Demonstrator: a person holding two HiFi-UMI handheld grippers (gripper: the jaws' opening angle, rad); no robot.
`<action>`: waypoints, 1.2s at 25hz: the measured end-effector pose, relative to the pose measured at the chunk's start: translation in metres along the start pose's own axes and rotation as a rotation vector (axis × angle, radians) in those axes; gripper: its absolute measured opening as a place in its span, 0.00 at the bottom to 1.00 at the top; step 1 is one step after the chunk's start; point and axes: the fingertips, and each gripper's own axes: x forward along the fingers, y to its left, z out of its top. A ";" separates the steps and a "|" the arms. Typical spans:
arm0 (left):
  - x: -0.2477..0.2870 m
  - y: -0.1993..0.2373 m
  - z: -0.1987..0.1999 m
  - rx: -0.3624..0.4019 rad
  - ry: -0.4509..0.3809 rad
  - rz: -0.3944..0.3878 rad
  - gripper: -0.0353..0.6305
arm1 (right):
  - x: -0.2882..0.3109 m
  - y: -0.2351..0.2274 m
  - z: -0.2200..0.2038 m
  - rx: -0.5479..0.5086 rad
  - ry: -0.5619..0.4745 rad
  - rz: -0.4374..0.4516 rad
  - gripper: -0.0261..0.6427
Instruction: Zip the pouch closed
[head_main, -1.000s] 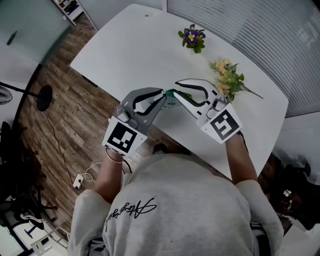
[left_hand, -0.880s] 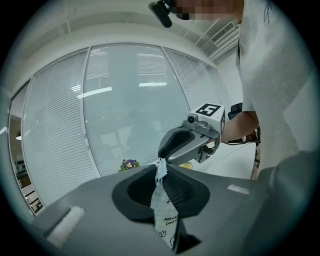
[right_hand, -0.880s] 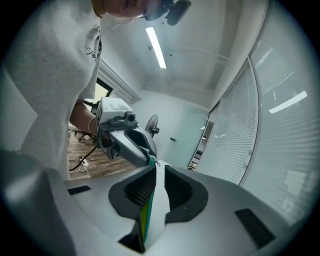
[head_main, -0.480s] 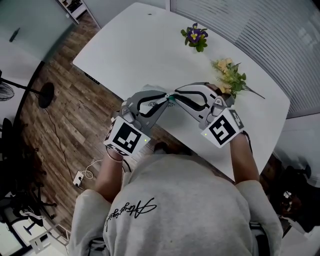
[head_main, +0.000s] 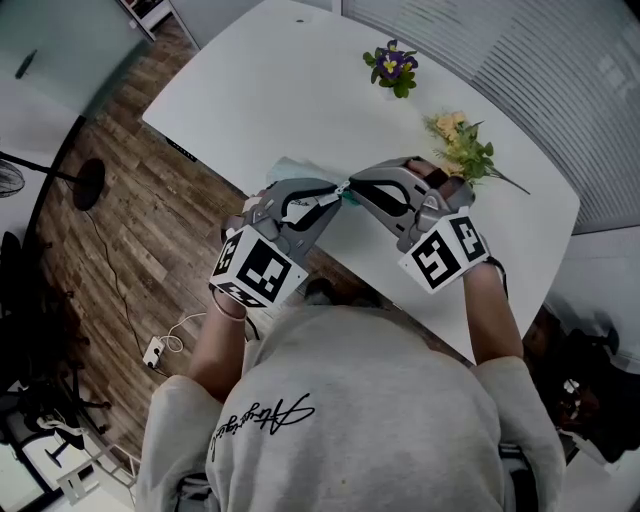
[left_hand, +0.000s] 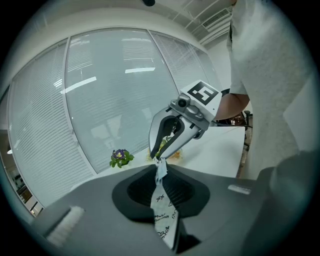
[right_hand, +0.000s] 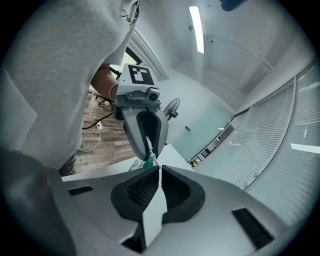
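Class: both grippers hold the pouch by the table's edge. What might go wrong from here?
On the right gripper the jaws have just been closing on only a thin white strip of the pouch; pulling may slip it free. The left gripper pinches soft fabric near the table edge; if it lets go, the pouch could drop to the floor.

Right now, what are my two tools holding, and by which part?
Both hold the pouch, which spans between them: the left tool clamps one end, the right tool pinches the opposite end.
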 end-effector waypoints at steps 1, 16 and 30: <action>0.001 -0.002 0.001 0.004 0.000 -0.004 0.11 | 0.000 0.001 -0.001 -0.010 0.006 0.006 0.06; 0.009 -0.006 -0.002 0.048 0.008 -0.065 0.11 | -0.001 0.006 -0.003 -0.117 0.049 0.077 0.07; 0.006 0.011 0.005 0.019 -0.028 -0.005 0.11 | -0.001 -0.005 -0.008 -0.190 0.052 -0.026 0.05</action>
